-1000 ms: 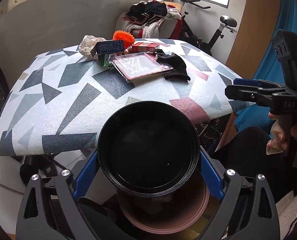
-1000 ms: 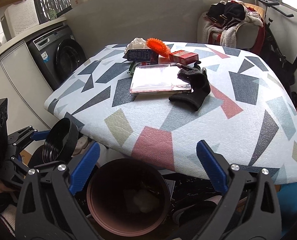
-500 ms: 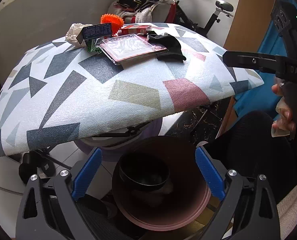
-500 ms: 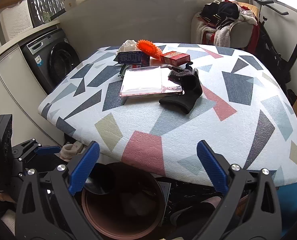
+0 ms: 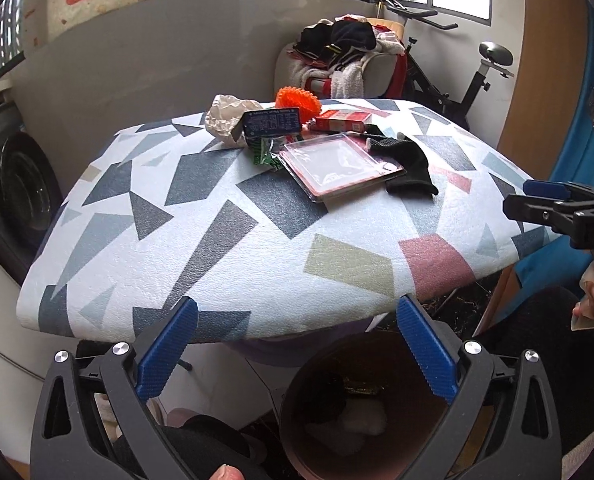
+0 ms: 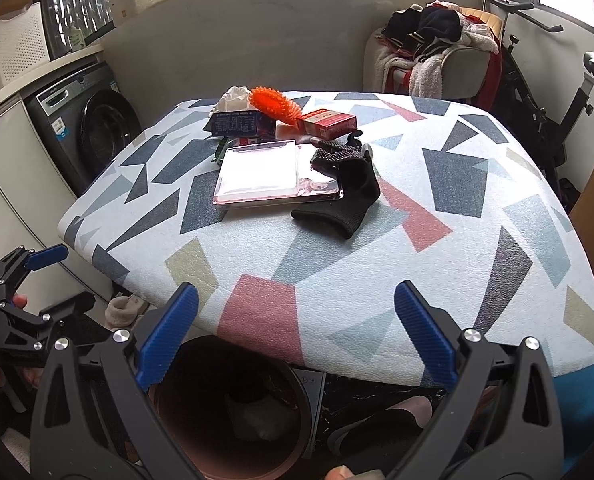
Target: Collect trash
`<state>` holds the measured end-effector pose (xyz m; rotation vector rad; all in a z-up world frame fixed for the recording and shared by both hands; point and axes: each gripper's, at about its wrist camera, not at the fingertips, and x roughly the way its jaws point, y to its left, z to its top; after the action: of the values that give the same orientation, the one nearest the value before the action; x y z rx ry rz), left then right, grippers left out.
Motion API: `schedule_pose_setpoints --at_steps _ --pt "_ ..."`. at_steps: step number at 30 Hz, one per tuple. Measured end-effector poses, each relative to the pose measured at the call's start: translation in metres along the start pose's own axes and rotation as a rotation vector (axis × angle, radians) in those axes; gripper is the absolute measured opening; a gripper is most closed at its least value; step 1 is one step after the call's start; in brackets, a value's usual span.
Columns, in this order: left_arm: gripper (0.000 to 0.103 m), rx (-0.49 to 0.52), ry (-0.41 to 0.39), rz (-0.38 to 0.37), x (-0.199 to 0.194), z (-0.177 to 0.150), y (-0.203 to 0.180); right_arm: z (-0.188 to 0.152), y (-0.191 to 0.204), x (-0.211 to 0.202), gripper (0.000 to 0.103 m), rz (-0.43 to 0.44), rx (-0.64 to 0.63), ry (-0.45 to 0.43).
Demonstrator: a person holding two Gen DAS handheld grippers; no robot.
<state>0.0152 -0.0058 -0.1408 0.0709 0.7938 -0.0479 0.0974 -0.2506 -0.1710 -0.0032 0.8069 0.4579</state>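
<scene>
My left gripper (image 5: 297, 344) is open and empty, held above a brown bin (image 5: 361, 408) under the table edge; the black bowl lies inside the bin. My right gripper (image 6: 295, 328) is open and empty over the same bin (image 6: 233, 412). On the patterned table (image 5: 217, 240) lie a clear plastic tray (image 5: 337, 164), a blue box (image 5: 271, 124), a red box (image 5: 341, 120), crumpled white paper (image 5: 225, 116), an orange spiky ball (image 5: 297, 100), a green wrapper (image 5: 265, 156) and a black glove (image 5: 409, 160).
A washing machine (image 6: 89, 128) stands left of the table. A chair piled with clothes (image 6: 433, 52) and an exercise bike (image 6: 557, 92) stand behind it. The right gripper shows at the right edge of the left wrist view (image 5: 557, 208).
My left gripper opened and let the black bowl fall into the bin, then rose and tilted up toward the table. The right gripper lifted a little.
</scene>
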Motion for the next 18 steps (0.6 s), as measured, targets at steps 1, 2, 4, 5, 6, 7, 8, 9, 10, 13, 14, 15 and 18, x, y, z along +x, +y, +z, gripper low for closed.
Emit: schedule_pose_setpoints --at_steps 1,2,4,5,6,7,8,9,10,13,14,15,18 --pt "0.097 0.001 0.003 0.031 0.000 0.004 0.002 0.001 -0.001 0.000 0.097 -0.007 0.002 -0.004" --pt "0.097 0.008 0.006 0.064 0.001 0.009 0.003 0.003 -0.001 -0.001 0.097 -0.014 0.003 -0.007" --pt "0.097 0.026 -0.017 0.091 -0.003 0.016 0.006 0.006 -0.002 -0.001 0.097 -0.034 0.003 -0.015" --pt "0.097 0.028 -0.034 0.095 -0.005 0.020 0.009 0.008 -0.003 -0.002 0.097 -0.043 0.003 -0.020" --pt "0.097 0.025 -0.051 0.097 -0.008 0.025 0.011 0.011 -0.004 -0.003 0.097 -0.050 0.003 -0.026" --pt "0.097 0.020 -0.064 0.100 -0.011 0.030 0.014 0.014 -0.004 -0.004 0.097 -0.058 0.004 -0.033" --pt "0.097 0.014 -0.078 0.100 -0.014 0.035 0.017 0.017 -0.005 -0.006 0.097 -0.066 0.006 -0.043" --pt "0.097 0.005 -0.092 0.098 -0.018 0.040 0.020 0.021 -0.006 -0.009 0.097 -0.074 0.008 -0.055" --pt "0.097 -0.004 -0.106 0.095 -0.022 0.046 0.022 0.025 -0.006 -0.012 0.097 -0.082 0.010 -0.070" --pt "0.097 -0.021 -0.146 0.088 -0.033 0.063 0.030 0.038 -0.008 -0.023 0.097 -0.105 0.020 -0.116" --pt "0.097 -0.027 -0.157 0.092 -0.036 0.068 0.032 0.043 -0.009 -0.026 0.097 -0.112 0.023 -0.131" --pt "0.097 -0.033 -0.167 0.091 -0.039 0.072 0.034 0.047 -0.009 -0.030 0.097 -0.119 0.026 -0.145" --pt "0.097 -0.060 -0.181 0.075 -0.045 0.086 0.041 0.058 -0.008 -0.040 0.097 -0.135 0.032 -0.183"
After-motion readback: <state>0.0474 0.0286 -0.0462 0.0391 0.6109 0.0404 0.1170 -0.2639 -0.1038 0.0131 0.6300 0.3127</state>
